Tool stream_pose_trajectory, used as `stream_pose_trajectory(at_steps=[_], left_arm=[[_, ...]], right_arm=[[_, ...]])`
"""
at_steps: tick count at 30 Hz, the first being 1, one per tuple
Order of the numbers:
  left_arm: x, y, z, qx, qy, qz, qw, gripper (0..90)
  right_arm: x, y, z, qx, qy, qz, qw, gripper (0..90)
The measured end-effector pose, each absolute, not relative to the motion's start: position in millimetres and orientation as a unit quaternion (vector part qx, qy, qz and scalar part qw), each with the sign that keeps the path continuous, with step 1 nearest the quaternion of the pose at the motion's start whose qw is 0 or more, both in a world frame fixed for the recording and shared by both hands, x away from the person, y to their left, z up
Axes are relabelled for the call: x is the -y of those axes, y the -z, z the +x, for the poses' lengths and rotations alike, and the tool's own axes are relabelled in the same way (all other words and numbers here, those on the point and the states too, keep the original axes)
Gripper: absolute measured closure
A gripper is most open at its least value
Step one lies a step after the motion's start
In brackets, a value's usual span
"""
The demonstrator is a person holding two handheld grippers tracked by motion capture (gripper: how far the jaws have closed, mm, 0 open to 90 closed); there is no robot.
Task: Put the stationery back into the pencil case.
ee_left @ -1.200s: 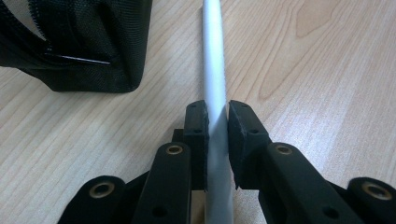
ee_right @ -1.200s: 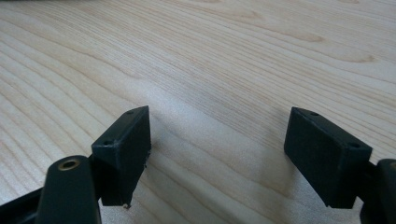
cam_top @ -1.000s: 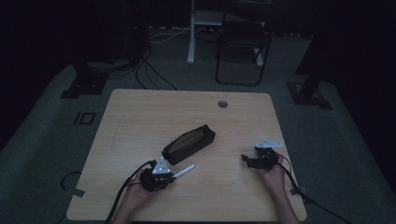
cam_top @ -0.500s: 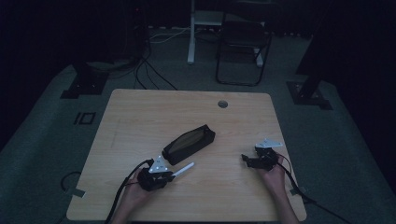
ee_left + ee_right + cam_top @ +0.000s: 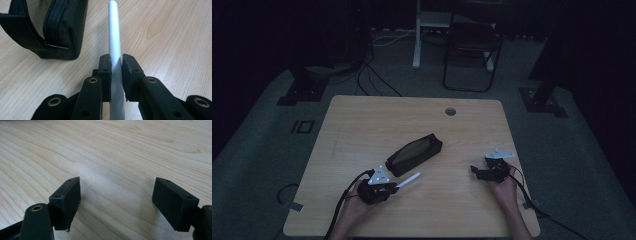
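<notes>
A white pen [image 5: 114,37] is clamped between the jaws of my left gripper [image 5: 116,62], which is shut on it; its tip points forward over the table. In the high view the left gripper [image 5: 393,186] sits at the table's front left with the pen [image 5: 409,180] sticking out to the right. A black zip pouch [image 5: 415,153] lies open in the middle of the table, just beyond the pen; its near end [image 5: 50,30] lies to the left of the pen in the left gripper view. My right gripper [image 5: 125,200] stands open over bare wood, at the front right [image 5: 479,171].
The wooden table [image 5: 362,125] has a round cable hole [image 5: 450,111] near its far edge. A black chair [image 5: 472,50] and a white post [image 5: 416,35] stand on the dark floor behind the table. Cables trail from both grippers off the front edge.
</notes>
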State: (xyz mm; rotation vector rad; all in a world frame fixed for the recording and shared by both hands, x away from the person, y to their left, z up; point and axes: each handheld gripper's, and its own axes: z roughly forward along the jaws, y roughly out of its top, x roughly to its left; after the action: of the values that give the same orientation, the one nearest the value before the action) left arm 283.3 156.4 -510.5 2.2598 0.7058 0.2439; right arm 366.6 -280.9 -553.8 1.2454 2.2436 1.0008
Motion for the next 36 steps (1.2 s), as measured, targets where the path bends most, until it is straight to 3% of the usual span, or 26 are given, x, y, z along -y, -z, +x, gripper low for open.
stream_pose_trajectory(at_steps=[36], left_arm=[[-153.3,471.1,278.3,-0.257,-0.121,0.872,0.399,78.9]], right_arm=[[280.9,553.8,366.6,-0.799,-0.357,0.444,0.192,23.0]])
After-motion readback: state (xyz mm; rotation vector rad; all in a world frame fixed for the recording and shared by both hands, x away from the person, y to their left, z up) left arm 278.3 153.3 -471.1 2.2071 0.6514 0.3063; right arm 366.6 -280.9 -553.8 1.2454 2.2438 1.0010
